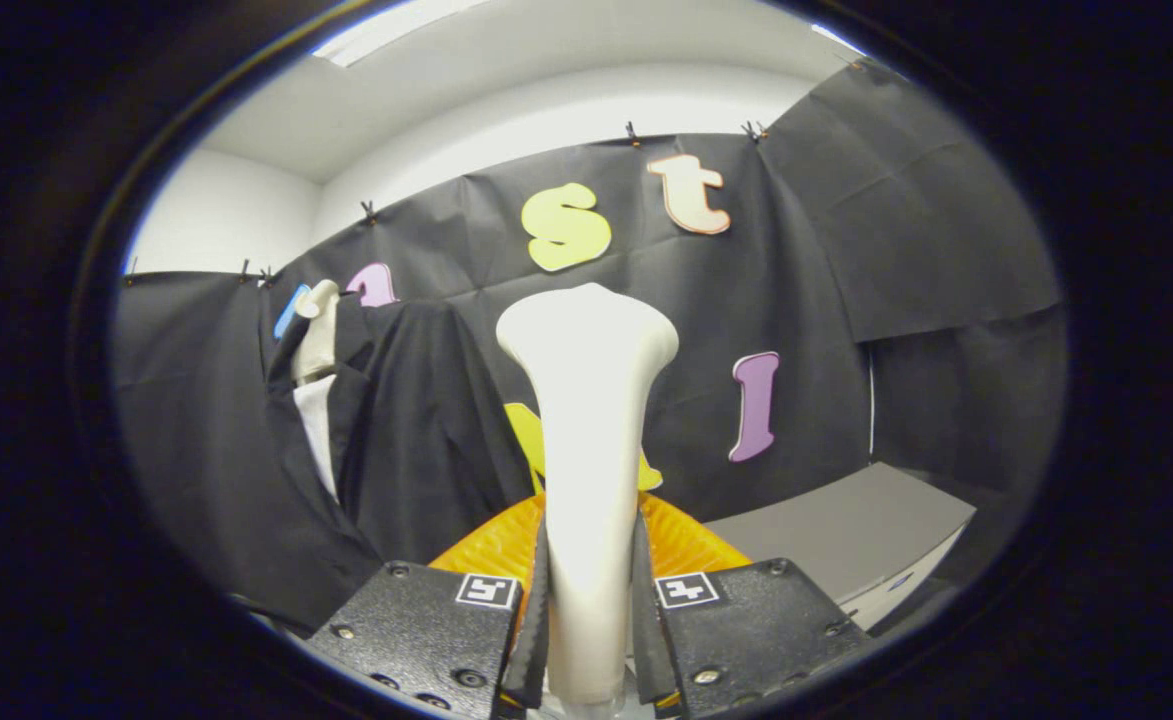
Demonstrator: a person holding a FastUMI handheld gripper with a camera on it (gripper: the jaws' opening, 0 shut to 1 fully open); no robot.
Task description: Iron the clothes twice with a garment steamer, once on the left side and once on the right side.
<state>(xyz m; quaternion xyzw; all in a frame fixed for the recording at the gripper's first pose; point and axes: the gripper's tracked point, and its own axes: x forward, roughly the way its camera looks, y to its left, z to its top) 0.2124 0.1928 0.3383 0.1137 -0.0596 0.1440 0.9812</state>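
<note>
Smooth glossy plastic steamer (586, 400), matt black cloth garment (416, 420), ribbed orange plastic base (491, 545)

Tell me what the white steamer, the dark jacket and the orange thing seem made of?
Steamer, clamped by the gripper: likely smooth plastic, with a soft sheen. Jacket: matte woven cloth that drapes in folds. Orange thing: probably ribbed plastic, judging by its fine ridges.

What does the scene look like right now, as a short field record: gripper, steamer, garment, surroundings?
gripper: gripper shut on the steamer's handle, both fingers pressing its sides
garment steamer: white garment steamer upright between the fingers, head up, apart from the garment
garment: black jacket over a white shirt, hanging beyond the fingers, left of the steamer
orange object: ribbed orange object just behind the steamer
surface: grey table to the right
</note>
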